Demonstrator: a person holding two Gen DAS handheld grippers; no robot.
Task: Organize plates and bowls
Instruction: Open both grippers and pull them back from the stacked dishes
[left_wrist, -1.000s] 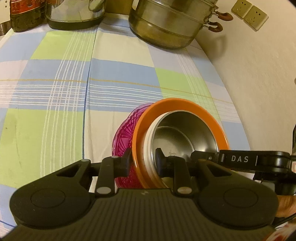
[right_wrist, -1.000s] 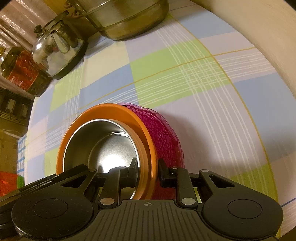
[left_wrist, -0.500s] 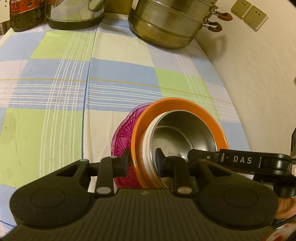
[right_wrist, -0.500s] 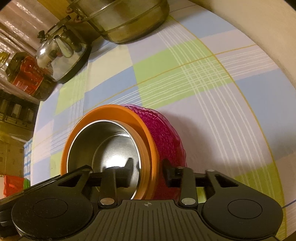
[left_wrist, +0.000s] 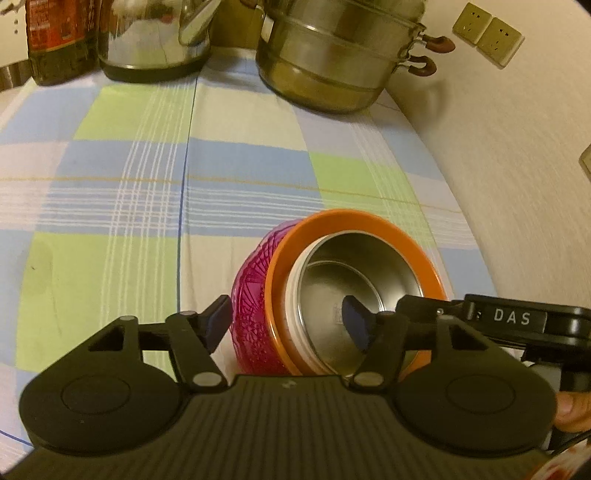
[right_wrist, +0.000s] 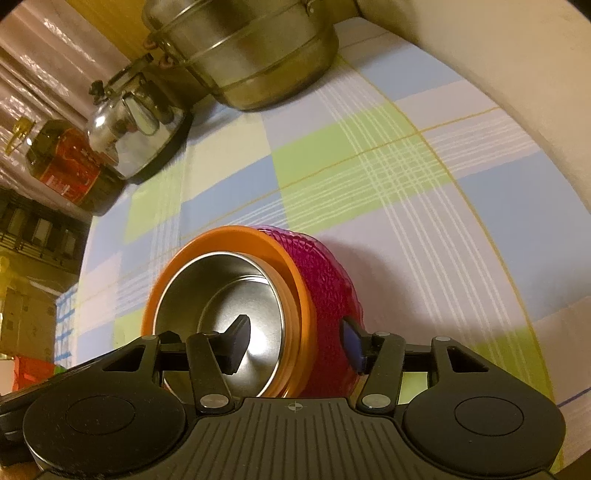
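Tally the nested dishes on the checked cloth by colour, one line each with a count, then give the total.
Magenta patterned bowl: 1
Orange bowl: 1
White-rimmed dish, only its edge showing: 1
Stainless steel bowl: 1
Total: 4 that can be told apart; any dish hidden deeper in the nest cannot be ruled out.

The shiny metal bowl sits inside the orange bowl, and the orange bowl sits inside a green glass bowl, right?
Not quite: the outer bowl is not green. The right wrist view shows a pink patterned glass bowl on the outside. The rest is right: the shiny metal bowl sits inside the orange bowl, and that one sits inside the pink bowl.
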